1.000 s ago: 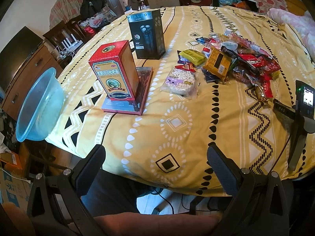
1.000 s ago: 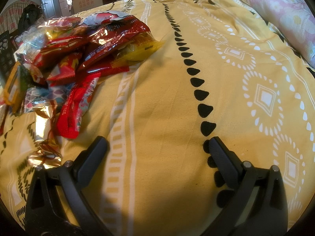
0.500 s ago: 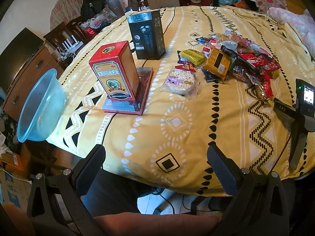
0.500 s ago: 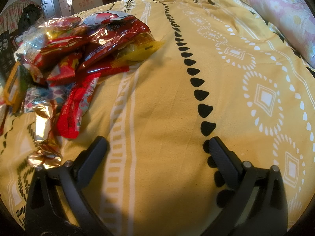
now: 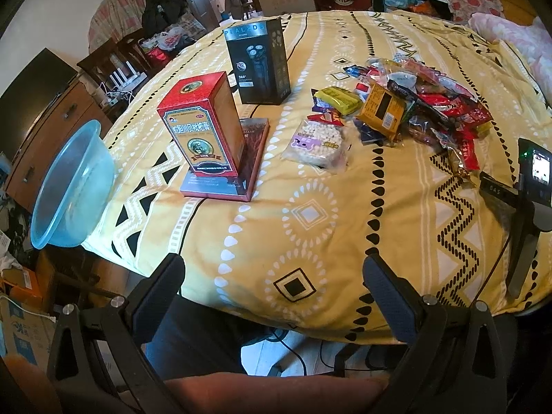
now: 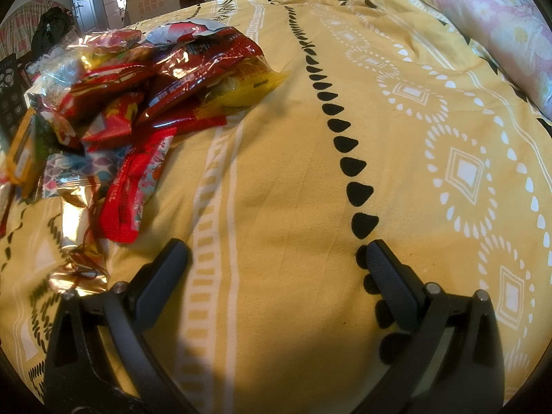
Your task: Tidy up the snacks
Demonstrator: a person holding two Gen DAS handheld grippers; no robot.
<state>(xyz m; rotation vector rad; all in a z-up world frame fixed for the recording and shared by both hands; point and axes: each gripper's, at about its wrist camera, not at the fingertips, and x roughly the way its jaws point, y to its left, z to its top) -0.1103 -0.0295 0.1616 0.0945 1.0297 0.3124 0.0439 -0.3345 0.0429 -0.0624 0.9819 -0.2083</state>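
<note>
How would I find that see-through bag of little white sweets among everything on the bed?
Start at the red box standing upright on the yellow bedspread. Just right of it, apart from the snack pile, lies the clear bag: the only packet showing small white pieces, with a purple label.

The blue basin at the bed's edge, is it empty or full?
Empty: the blue basin is tilted toward the camera, showing only its bare inside.
</note>
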